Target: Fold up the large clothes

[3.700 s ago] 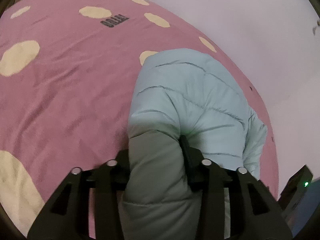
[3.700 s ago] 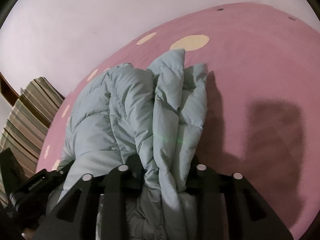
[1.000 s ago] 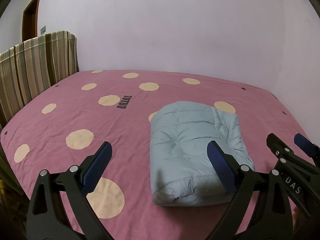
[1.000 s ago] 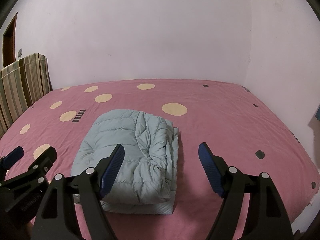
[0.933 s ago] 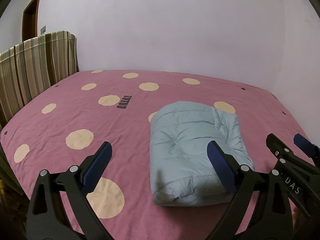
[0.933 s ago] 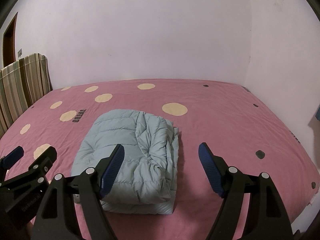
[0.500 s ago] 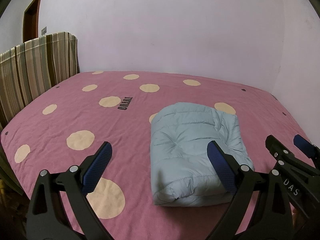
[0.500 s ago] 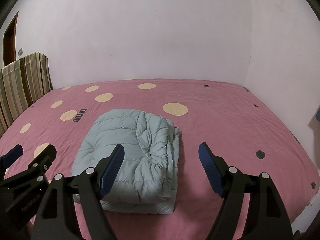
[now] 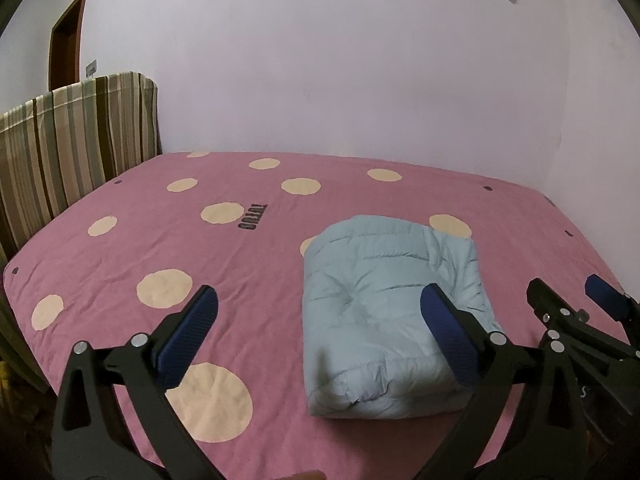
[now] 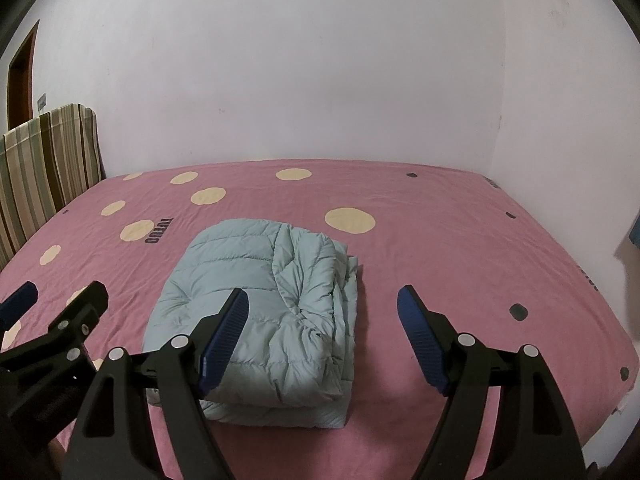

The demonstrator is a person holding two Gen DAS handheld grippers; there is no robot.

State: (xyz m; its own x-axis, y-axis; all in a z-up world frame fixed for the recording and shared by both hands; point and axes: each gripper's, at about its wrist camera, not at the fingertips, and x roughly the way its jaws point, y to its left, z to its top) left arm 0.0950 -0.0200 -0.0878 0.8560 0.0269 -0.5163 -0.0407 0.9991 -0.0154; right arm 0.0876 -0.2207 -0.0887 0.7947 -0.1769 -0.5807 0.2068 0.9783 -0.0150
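Observation:
A light blue puffer jacket point(image 9: 384, 312) lies folded into a compact bundle on the pink bed; it also shows in the right wrist view point(image 10: 272, 300). My left gripper point(image 9: 320, 312) is open and empty, held back above the bed's near edge, with the jacket ahead and to its right. My right gripper point(image 10: 324, 312) is open and empty, held back too, with the jacket ahead and to its left. The right gripper's fingers point(image 9: 560, 312) show at the right of the left wrist view. The left gripper's fingers point(image 10: 76, 304) show at the left of the right wrist view.
The bed has a pink sheet point(image 9: 200, 248) with cream dots point(image 10: 440, 248). A striped headboard point(image 9: 72, 140) stands at the left, also in the right wrist view point(image 10: 44, 164). White walls close the far side and the right. A door frame point(image 9: 68, 40) is at far left.
3.7 s ago both grippers were shut on the jacket close above the bed. They have let go and drawn back. Over the last second both views barely shifted.

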